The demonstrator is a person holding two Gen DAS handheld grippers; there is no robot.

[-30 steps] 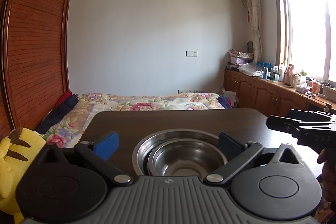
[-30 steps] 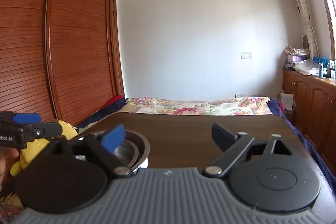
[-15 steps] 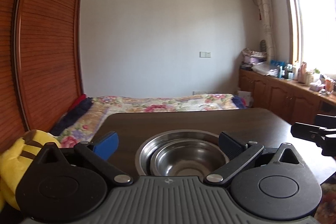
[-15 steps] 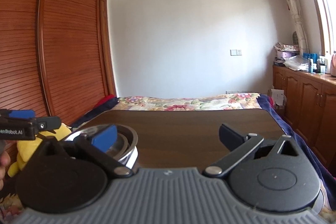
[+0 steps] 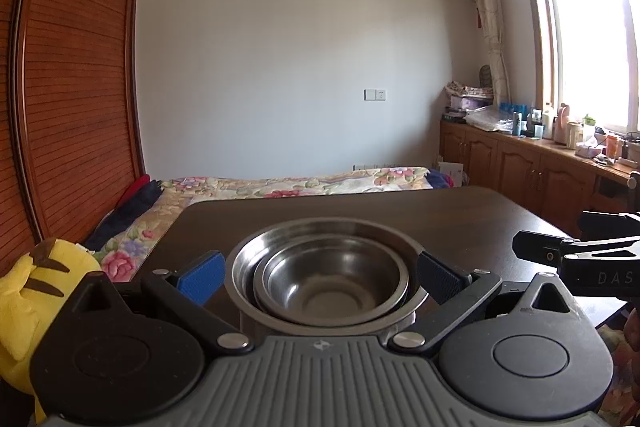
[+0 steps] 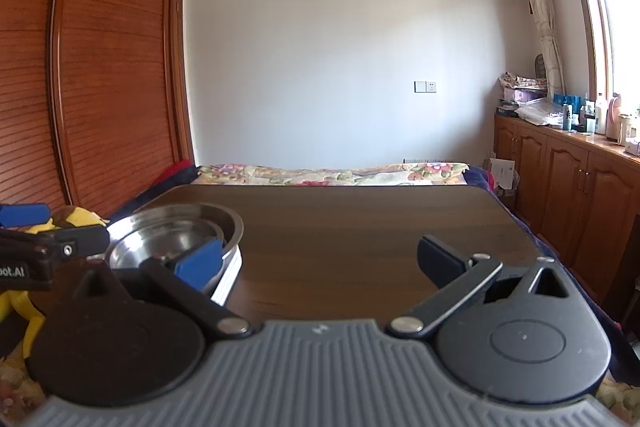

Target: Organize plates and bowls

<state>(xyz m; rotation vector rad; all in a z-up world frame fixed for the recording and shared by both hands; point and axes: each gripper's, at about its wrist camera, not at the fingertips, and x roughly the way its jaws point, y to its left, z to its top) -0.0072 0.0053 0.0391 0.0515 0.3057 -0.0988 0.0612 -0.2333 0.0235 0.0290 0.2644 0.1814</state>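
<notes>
Two nested steel bowls (image 5: 320,279) sit on the dark wooden table (image 5: 360,211), near its front left corner. My left gripper (image 5: 320,277) is open, one blue pad on each side of the outer bowl's rim. In the right wrist view the same bowls (image 6: 172,239) rest on a stack of white plates (image 6: 229,277), partly hidden behind my left finger. My right gripper (image 6: 320,263) stands open over bare table (image 6: 360,219) with nothing between its fingers. It also shows in the left wrist view as the right gripper (image 5: 576,259), right of the bowls. The left gripper (image 6: 40,251) pokes in at the left edge.
A yellow plush toy (image 5: 40,287) sits just off the table's left side. Beyond the table lies a bed with a floral cover (image 5: 300,183). A wooden wardrobe (image 6: 100,87) lines the left wall, and low cabinets (image 6: 580,179) with bottles run under the window on the right.
Both views have swung slightly. The bowls stay between my left fingers. In the right wrist view the bowls now show more fully, further left and higher.
</notes>
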